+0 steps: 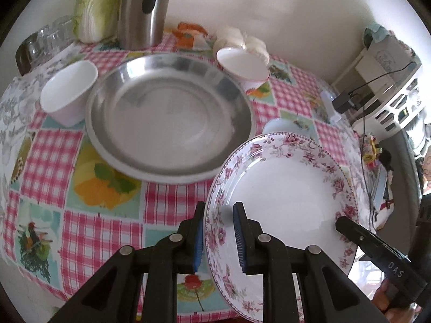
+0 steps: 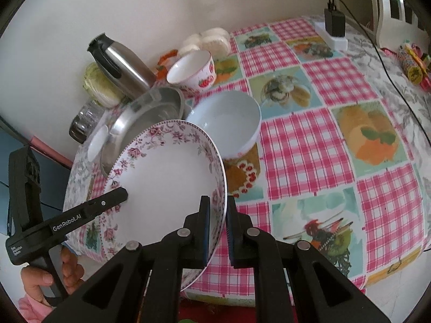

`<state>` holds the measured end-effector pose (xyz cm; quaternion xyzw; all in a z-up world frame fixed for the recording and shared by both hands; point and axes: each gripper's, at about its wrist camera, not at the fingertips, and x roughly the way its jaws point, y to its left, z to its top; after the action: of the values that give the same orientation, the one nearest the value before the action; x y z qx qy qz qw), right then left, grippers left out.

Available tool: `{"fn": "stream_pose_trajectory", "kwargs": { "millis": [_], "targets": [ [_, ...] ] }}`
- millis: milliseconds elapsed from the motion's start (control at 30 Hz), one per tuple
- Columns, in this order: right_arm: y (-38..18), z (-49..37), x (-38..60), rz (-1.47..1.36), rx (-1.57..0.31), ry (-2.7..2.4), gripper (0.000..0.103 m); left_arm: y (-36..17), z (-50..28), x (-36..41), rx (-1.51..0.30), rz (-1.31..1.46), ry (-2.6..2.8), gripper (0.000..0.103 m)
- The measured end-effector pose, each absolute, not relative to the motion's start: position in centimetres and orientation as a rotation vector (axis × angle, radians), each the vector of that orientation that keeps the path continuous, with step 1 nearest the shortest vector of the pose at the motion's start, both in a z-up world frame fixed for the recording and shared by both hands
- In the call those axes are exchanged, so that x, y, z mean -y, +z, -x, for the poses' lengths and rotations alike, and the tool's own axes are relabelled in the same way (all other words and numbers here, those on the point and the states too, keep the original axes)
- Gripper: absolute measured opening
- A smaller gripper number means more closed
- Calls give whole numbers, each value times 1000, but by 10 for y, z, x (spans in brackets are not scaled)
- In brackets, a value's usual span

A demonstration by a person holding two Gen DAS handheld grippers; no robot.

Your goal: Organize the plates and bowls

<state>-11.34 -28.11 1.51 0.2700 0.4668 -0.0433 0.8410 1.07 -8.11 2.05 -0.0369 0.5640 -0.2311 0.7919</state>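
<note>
— Both grippers pinch your flowered plate [image 1: 285,188]: left gripper [image 1: 218,239] at its nine o'clock rim, right gripper [image 2: 216,231] at three o'clock, plate tilted clear of the tablecloth [image 2: 309,140].

— What's left?

— Nearly everything, you'd judge. Steel basin [image 1: 167,123] at twelve o'clock is empty; three bowls sit unstacked.

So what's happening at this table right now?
A person holds a white floral-rimmed plate by opposite rims, left gripper and right gripper both clamped on it. The plate is tilted above the pink checked tablecloth, beside a large steel basin. Three white bowls sit on the table around the basin.
</note>
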Motion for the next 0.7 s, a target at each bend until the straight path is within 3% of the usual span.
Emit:
{"fn": "stream_pose_trajectory", "kwargs": {
  "millis": [700],
  "targets": [
    [75,19,289,-555,-873,-37,13,66,-106,88,-1096,155,-448,23]
  ]
}}
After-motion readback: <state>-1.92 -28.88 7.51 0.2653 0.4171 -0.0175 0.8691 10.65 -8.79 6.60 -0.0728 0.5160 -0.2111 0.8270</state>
